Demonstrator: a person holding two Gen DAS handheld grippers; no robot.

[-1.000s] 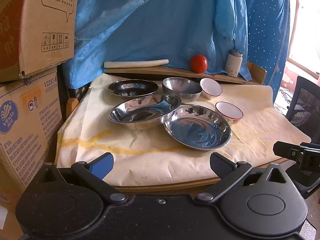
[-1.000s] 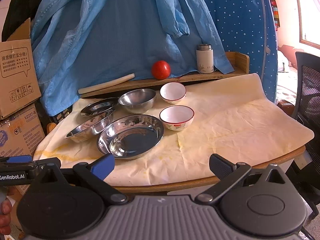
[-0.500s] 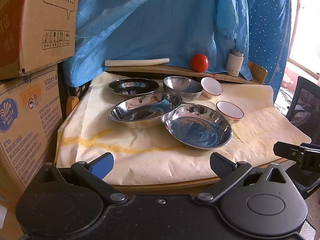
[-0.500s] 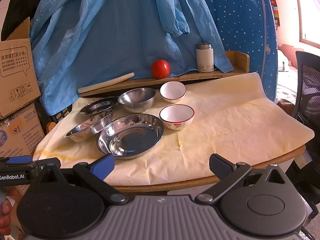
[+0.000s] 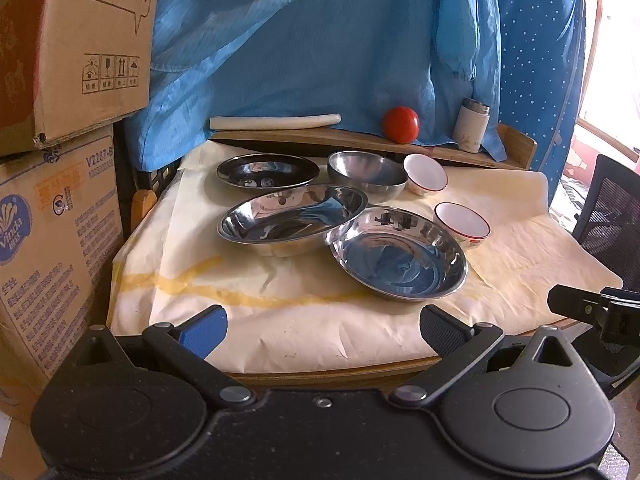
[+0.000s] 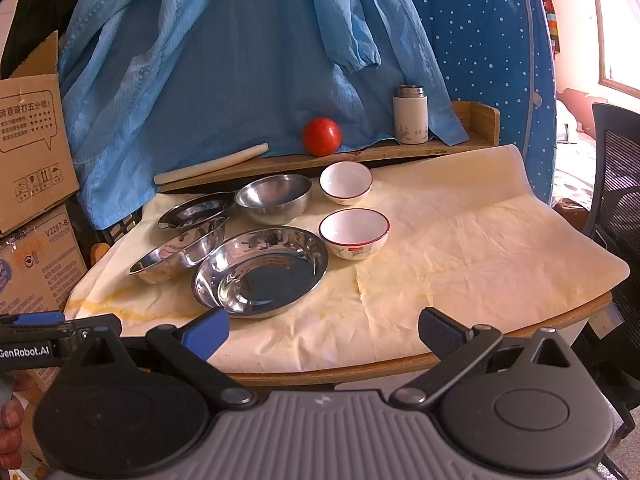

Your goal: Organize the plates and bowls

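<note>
While both claws hang back at the near edge of the tabletop [image 6: 520,320], nothing has been picked up: the left claw [image 5: 324,326] is spread wide and empty, and the right claw [image 6: 324,328] likewise, its fingers parted with only paper between them. The dishes sit in a tight cluster on the crinkled paper cover [image 6: 460,248]: a wide steel plate [image 5: 398,254] nearest, a shallow steel dish [image 5: 292,220] just beside it to the left with rims that look to be touching or overlapping (the angle does not settle which), a dark plate [image 5: 268,170] and a deep steel bowl [image 5: 366,174] behind, and two white red-rimmed bowls, the near one [image 6: 354,232] beside the steel plate and the far one [image 6: 346,182] by the deep bowl. The likeliest trouble, I judge, is the steel: thin, polished rims give a claw little to bite, so a plate pinched at one edge may swing or slip and clatter onto its neighbours. Lifting the wide plate could also drag the shallow dish along if their rims do overlap. The loose paper may bunch under a sliding dish, and the ceramic bowls would chip if nested hard. A tomato [image 6: 321,141] and a flask [image 6: 410,114] on the back shelf could be knocked by an overlong reach.
</note>
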